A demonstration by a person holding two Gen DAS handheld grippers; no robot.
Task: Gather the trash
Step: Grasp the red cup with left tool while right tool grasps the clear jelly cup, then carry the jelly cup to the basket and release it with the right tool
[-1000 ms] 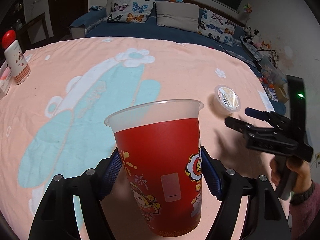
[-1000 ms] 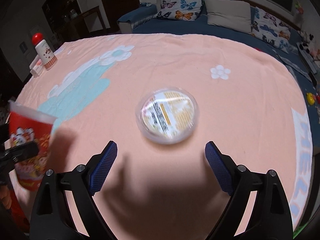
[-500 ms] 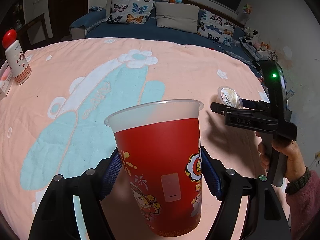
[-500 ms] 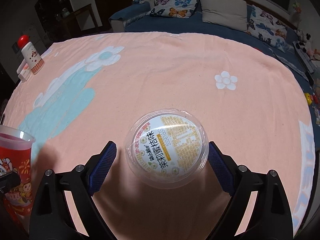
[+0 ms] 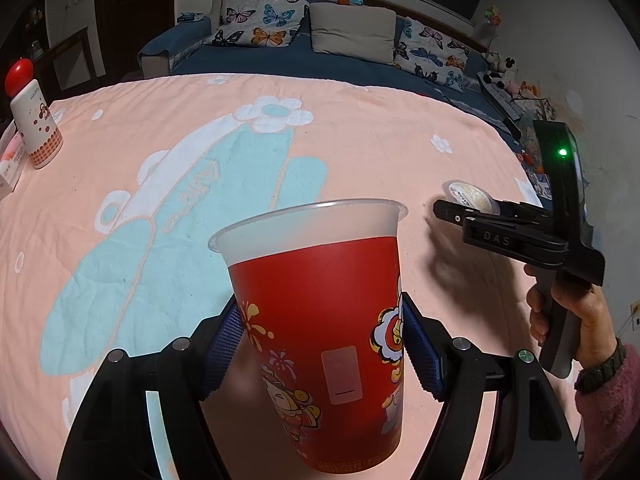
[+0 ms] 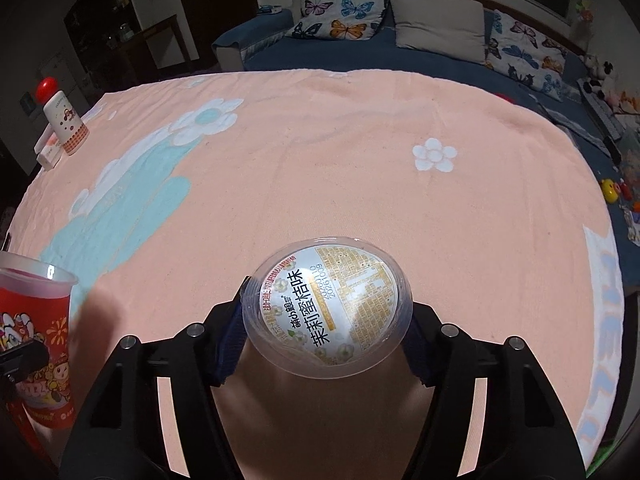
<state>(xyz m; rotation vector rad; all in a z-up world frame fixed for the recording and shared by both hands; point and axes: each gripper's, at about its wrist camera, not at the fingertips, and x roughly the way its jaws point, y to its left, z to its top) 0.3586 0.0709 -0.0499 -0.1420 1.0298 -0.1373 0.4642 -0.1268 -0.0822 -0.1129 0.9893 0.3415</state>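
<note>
Left gripper (image 5: 320, 344) clamps cup (image 5: 320, 320), mouth up; right gripper (image 6: 326, 320) clamps lid (image 6: 328, 308); cup sits frame lower-left.

Both grippers (image 5: 322, 344) (image 6: 326, 330) clamped (loaded)

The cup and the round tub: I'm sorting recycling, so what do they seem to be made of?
The cup looks like frosted translucent plastic: its milky rim lets light through above a matte red printed band. The tub looks like clear glossy plastic: see-through wall with glare, and a printed film or paper seal on top, which one I can't tell.
</note>
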